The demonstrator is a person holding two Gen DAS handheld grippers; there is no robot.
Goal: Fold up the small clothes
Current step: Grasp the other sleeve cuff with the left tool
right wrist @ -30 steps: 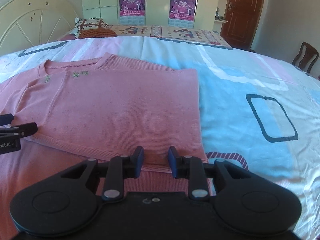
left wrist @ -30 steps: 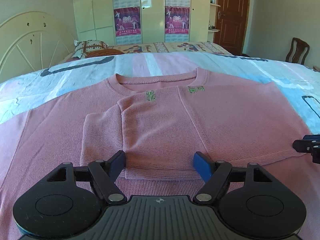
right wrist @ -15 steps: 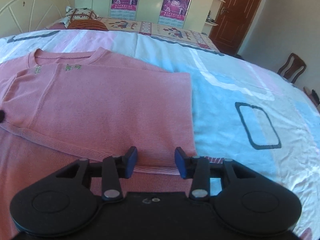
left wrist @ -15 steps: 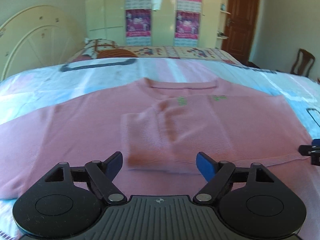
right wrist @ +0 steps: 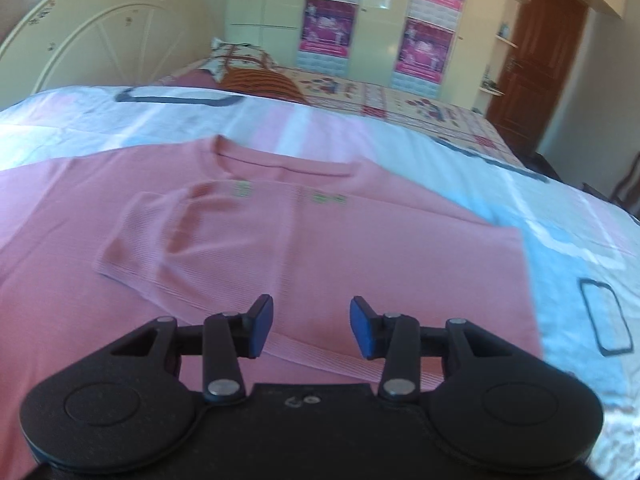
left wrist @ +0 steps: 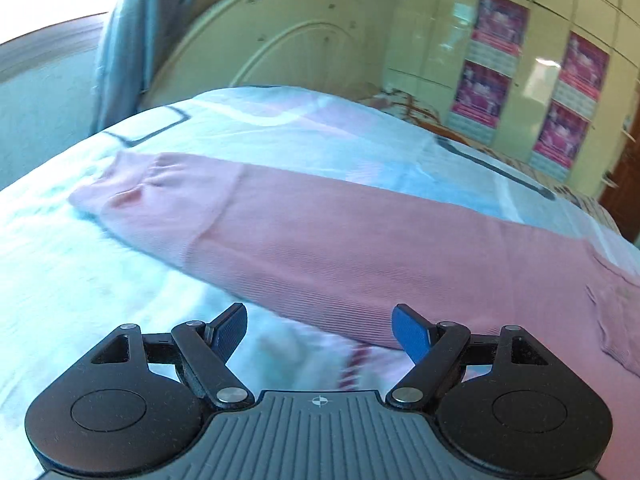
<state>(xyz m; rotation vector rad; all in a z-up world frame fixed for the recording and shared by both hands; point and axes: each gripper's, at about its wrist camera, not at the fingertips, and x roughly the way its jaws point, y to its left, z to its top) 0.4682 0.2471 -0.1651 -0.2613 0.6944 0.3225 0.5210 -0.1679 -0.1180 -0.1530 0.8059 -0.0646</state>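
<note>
A pink long-sleeved sweater (right wrist: 304, 240) lies flat on the bed. Its right sleeve is folded across the chest, cuff (right wrist: 120, 256) left of centre. Its left sleeve (left wrist: 320, 236) stretches out over the sheet, with the cuff (left wrist: 132, 188) at the far left. My left gripper (left wrist: 320, 330) is open and empty, just above the sheet at the near edge of this sleeve. My right gripper (right wrist: 311, 326) is open and empty, over the folded sleeve's lower edge.
The bed has a pale blue and pink sheet (left wrist: 100, 280) with dark outlined shapes. A cream headboard (right wrist: 92, 36) and pillows (right wrist: 248, 64) are at the far end. Wardrobes with posters (right wrist: 332, 24) and a brown door (right wrist: 548, 52) stand behind.
My left gripper has swung left from the sweater's chest to the outstretched left sleeve. My right gripper has opened wider and moved left toward the sweater's middle.
</note>
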